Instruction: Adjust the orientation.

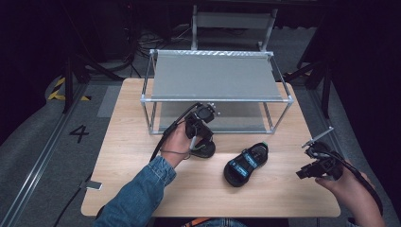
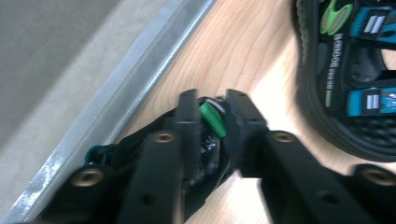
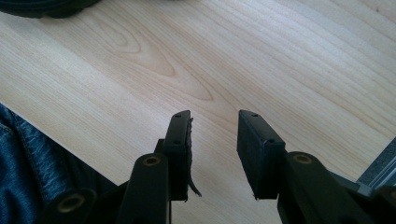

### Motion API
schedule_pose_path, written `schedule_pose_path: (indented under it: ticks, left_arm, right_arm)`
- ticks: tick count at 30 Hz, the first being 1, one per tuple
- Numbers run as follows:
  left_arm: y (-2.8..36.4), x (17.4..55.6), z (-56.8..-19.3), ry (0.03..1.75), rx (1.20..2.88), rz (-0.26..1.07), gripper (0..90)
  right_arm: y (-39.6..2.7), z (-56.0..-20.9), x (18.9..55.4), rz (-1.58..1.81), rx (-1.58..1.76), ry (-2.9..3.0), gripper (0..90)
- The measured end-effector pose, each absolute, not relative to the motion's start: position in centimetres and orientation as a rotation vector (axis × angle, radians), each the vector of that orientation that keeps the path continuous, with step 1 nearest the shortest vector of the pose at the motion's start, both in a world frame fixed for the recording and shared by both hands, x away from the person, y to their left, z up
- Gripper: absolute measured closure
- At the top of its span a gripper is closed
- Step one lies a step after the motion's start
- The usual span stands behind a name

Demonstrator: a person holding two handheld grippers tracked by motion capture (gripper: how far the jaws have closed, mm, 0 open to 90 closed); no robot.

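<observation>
The left gripper (image 2: 212, 105) has its fingers clamped on a black sandal's green heel loop (image 2: 213, 120), low on the pale wooden worktop (image 1: 142, 156) beside the metal rack (image 1: 217, 97). A second sandal (image 1: 246, 164) lies nearby. The right gripper (image 3: 214, 122) hangs open and empty. Grey floor (image 1: 33, 137) and darkness surround the worktop.

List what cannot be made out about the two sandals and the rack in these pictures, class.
- Gripped sandal: high view, hand and left gripper cover it.
- Second sandal: left gripper view, cut off by the edge.
- Its strap lettering: blurred there.
- Rack lower shelf: high view, top panel hides most.
</observation>
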State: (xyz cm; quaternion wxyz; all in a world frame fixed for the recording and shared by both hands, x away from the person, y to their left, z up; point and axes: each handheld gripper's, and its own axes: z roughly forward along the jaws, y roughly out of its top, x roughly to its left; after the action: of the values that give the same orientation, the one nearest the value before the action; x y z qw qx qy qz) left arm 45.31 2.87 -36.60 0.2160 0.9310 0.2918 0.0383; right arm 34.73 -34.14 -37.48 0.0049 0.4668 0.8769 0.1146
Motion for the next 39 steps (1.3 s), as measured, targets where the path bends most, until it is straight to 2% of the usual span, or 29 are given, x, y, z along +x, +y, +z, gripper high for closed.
schedule_pose_path:
  ticks: [1, 3, 16, 22, 30, 33, 35, 36, 37, 39]
  left_arm:
    - [3.0, 45.1, -36.4, 0.796, 2.574, 0.107, 86.4]
    - [3.2, 44.7, -36.0, 0.794, 2.582, 0.119, 87.1]
    - [6.4, 39.3, -33.4, 0.79, 2.648, 0.093, 87.2]
    - [7.3, 37.8, -33.7, 0.819, 2.697, 0.075, 86.8]
    - [7.5, 36.8, -35.0, 0.843, 2.817, -0.017, 86.0]
    - [7.4, 36.7, -34.8, 0.82, 2.801, -0.03, 78.8]
    - [7.5, 36.8, -34.5, 0.818, 2.775, -0.009, 66.2]
    - [7.5, 36.8, -34.5, 0.818, 2.775, -0.009, 62.4]
    - [7.8, 36.9, -34.3, 0.845, 2.748, 0.048, 59.7]
    - [7.9, 37.1, -34.3, 0.848, 2.739, 0.079, 49.4]
  right_arm:
    - [-34.2, -37.4, 34.8, 0.358, 1.454, 2.744, 65.3]
    - [-34.1, -37.3, 34.9, 0.358, 1.454, 2.745, 65.3]
    - [-32.2, -36.3, 37.9, 0.391, 1.317, 2.784, 64.4]
    - [-30.9, -36.0, 39.3, 0.401, 1.248, 2.819, 63.9]
    - [-29.9, -36.0, 40.0, 0.399, 1.198, 2.844, 63.0]
    - [-30.0, -35.9, 40.0, 0.403, 1.203, 2.841, 62.7]
    - [-30.2, -35.9, 40.0, 0.409, 1.204, 2.839, 62.3]
    - [-30.2, -35.9, 40.0, 0.409, 1.204, 2.839, 62.3]
    - [-30.4, -35.9, 40.0, 0.401, 1.221, 2.827, 61.8]
    - [-30.5, -35.9, 40.0, 0.402, 1.224, 2.818, 60.8]
